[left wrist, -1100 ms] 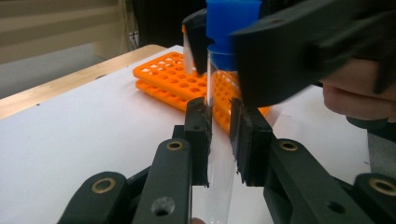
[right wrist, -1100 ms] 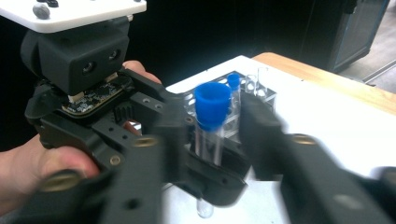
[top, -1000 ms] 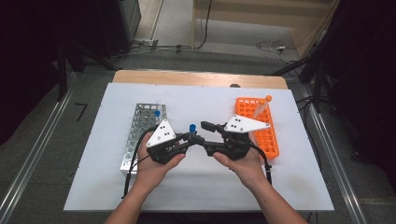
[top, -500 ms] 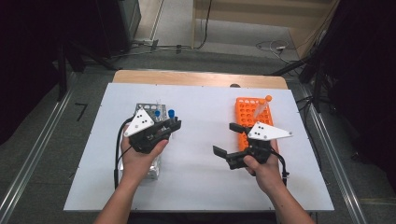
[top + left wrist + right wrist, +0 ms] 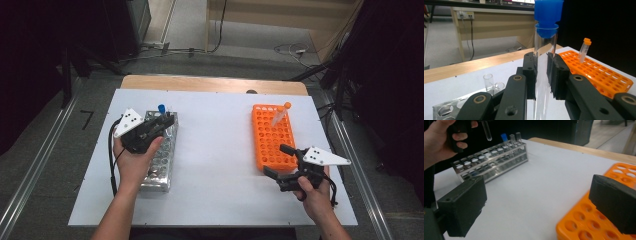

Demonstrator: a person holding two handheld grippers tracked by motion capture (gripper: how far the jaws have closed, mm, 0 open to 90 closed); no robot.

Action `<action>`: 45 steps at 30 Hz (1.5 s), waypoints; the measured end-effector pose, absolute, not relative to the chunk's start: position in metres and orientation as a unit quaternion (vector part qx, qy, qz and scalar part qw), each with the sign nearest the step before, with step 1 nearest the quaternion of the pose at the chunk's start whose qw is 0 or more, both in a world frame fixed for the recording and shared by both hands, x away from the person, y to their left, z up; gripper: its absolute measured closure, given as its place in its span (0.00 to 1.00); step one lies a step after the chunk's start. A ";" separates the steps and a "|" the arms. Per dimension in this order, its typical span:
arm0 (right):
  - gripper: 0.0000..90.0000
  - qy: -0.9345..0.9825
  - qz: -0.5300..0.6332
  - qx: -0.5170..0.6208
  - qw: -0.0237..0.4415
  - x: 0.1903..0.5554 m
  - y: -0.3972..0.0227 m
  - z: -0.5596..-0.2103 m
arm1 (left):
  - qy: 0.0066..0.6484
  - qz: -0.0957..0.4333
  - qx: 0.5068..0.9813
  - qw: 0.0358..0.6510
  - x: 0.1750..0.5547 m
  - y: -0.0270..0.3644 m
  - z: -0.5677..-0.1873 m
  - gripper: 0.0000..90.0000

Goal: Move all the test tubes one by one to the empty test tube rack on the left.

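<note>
- A second ago the two grippers met at mid-table, around the blue-capped tube; now they stand well apart, so the handover looks done.
- The left gripper is clamped on the tube, which it holds upright over the far end of the steel rack at the left. Judged from that, the next step is to lower it into a free hole.
- The right gripper has just been opening: its jaws stand wide with nothing between them, at the near end of the orange rack on the right.
- That hand has pulled back toward the near right edge of the table, leaving the left to work alone.
- The tube is clear and thin-walled with a round bottom and a blue stopper; it looks slippery under the ribbed black pads.
- The steel rack is shiny perforated metal in tiers, with a few more clear tubes at its far end.
- The orange rack is moulded plastic, a grid of round holes; one orange-capped tube leans in its far end.
- The tabletop is a smooth white sheet with a wooden strip along the far side.
</note>
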State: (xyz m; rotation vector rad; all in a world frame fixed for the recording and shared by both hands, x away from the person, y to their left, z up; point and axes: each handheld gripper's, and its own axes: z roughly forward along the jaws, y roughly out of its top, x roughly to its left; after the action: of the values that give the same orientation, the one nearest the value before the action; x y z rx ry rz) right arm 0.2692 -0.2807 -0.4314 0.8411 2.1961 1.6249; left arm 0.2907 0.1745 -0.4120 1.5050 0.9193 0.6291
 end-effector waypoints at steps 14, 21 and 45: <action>0.01 0.753 0.543 0.338 0.157 0.262 -0.328 -0.451 | 0.424 0.279 0.650 0.566 0.307 0.177 -0.426 0.86; 0.02 0.753 0.542 0.338 0.157 0.264 -0.328 -0.453 | 0.425 0.280 0.650 0.564 0.312 0.178 -0.438 0.86; 0.13 0.759 0.575 0.278 0.131 0.256 -0.282 -0.424 | 0.376 0.232 0.674 0.593 0.288 0.150 -0.421 0.85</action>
State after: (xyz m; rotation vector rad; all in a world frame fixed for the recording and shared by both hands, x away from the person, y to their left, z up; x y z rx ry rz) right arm 0.2561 -0.2819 -0.4244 0.8066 2.2032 1.6696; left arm 0.2876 0.1496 -0.4215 1.5662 0.8733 0.5395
